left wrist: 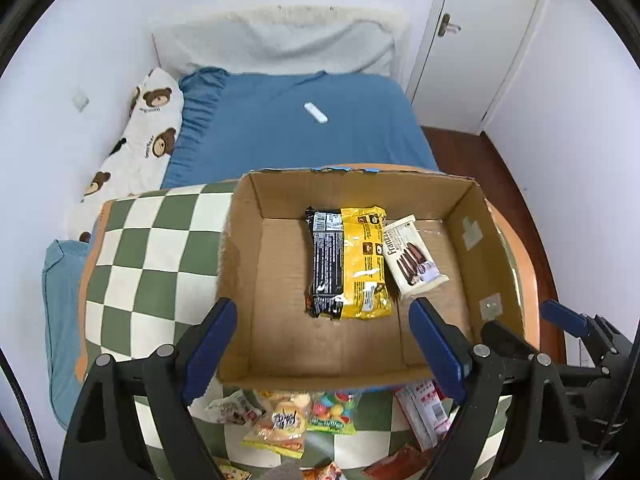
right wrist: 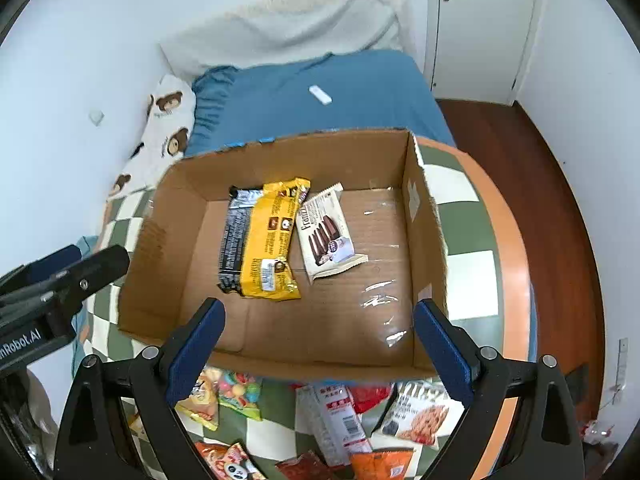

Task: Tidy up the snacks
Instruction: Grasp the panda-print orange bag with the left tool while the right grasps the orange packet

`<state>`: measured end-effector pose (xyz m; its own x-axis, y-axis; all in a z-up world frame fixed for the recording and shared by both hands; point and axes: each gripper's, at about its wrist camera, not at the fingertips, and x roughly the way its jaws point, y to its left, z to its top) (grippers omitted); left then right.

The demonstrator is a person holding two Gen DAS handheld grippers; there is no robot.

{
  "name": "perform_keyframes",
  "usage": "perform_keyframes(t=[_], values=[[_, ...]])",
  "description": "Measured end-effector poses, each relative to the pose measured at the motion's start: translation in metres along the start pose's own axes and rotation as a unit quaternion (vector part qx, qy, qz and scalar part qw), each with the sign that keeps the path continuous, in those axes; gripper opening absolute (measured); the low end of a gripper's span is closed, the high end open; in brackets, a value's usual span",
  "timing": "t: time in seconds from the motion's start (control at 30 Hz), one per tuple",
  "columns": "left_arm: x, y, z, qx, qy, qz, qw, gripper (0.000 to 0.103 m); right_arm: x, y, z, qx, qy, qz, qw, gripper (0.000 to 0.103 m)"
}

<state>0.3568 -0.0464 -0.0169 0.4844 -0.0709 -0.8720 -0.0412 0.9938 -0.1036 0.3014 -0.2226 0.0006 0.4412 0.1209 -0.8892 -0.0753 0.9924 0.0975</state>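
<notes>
An open cardboard box [left wrist: 240, 248] [right wrist: 424, 240] stands on a checkered table. Inside lie a black packet [left wrist: 326, 264] [right wrist: 234, 240], a yellow packet [left wrist: 366, 264] [right wrist: 272, 240] and a white wafer packet [left wrist: 412, 256] [right wrist: 328, 232], side by side. Loose snack packets lie in front of the box: a candy bag [left wrist: 332, 412] [right wrist: 236, 392], a chips bag [left wrist: 280, 420], a white and red carton [left wrist: 424, 412] [right wrist: 340, 420], and a nut bag [right wrist: 420, 416]. My left gripper [left wrist: 326, 360] is open and empty above the box's near wall. My right gripper [right wrist: 318, 352] is open and empty there too.
The green and white checkered table [left wrist: 152, 248] [right wrist: 472, 268] has an orange rim. Behind it is a blue bed [left wrist: 296, 128] [right wrist: 320, 96] with a white remote [left wrist: 316, 113] [right wrist: 320, 95] and a bear-print pillow [left wrist: 140, 144]. Wooden floor [right wrist: 552, 200] and a door [left wrist: 476, 40] are at the right.
</notes>
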Motion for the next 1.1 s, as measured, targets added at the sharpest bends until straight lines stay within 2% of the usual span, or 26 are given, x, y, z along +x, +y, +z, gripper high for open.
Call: perform_keyframes(t=[0.2,0.3,0.37,0.47,0.53,0.6,0.7,0.73,0.83,0.9,0.93,0.97,1.0,1.03,1.1], values=[[-0.033,0.008,-0.030,-0.001,-0.025,-0.008,0.9996,0.088,-0.040,0.006,-0.030,0.016,-0.039,0.016,0.999,0.097],[-0.040,0.011,-0.051,0.005,-0.029,-0.007,0.9995,0.088,-0.053,0.006,-0.049,0.024,-0.041,0.025,0.999,0.097],[-0.038,0.011,-0.067,0.015,-0.020,-0.011,0.9996,0.088,-0.058,0.003,-0.066,0.032,-0.035,0.032,0.998,0.097],[-0.020,0.005,-0.101,0.051,0.022,-0.015,0.9984,0.088,-0.054,-0.004,-0.094,0.045,-0.011,0.037,0.998,0.097],[0.001,-0.004,-0.132,0.097,0.064,-0.003,0.9932,0.088,-0.043,-0.012,-0.117,0.055,0.014,0.033,0.998,0.097],[0.024,-0.014,-0.166,0.154,0.100,0.011,0.9829,0.088,-0.029,-0.023,-0.138,0.068,0.039,0.027,0.997,0.097],[0.058,-0.026,-0.215,0.225,0.172,0.015,0.9589,0.088,-0.006,-0.047,-0.175,0.100,0.085,0.024,0.991,0.097],[0.069,-0.030,-0.231,0.250,0.196,0.014,0.9482,0.088,0.000,-0.053,-0.183,0.109,0.095,0.023,0.989,0.097],[0.101,-0.043,-0.271,0.318,0.237,0.034,0.9174,0.088,0.019,-0.073,-0.206,0.130,0.122,0.010,0.984,0.097],[0.119,-0.049,-0.288,0.343,0.242,0.052,0.9059,0.087,0.030,-0.084,-0.219,0.143,0.134,0.001,0.981,0.097],[0.123,-0.051,-0.291,0.351,0.240,0.056,0.9031,0.083,0.036,-0.088,-0.222,0.146,0.139,-0.002,0.979,0.097],[0.129,-0.053,-0.294,0.359,0.237,0.063,0.9007,0.070,0.042,-0.091,-0.225,0.147,0.144,-0.005,0.979,0.097],[0.134,-0.054,-0.295,0.357,0.238,0.069,0.9008,0.066,0.049,-0.093,-0.229,0.147,0.148,-0.010,0.978,0.097],[0.138,-0.054,-0.294,0.347,0.238,0.068,0.9049,0.066,0.054,-0.095,-0.232,0.146,0.149,-0.013,0.978,0.097],[0.140,-0.047,-0.285,0.305,0.233,0.058,0.9218,0.066,0.066,-0.097,-0.235,0.144,0.150,-0.012,0.978,0.093]])
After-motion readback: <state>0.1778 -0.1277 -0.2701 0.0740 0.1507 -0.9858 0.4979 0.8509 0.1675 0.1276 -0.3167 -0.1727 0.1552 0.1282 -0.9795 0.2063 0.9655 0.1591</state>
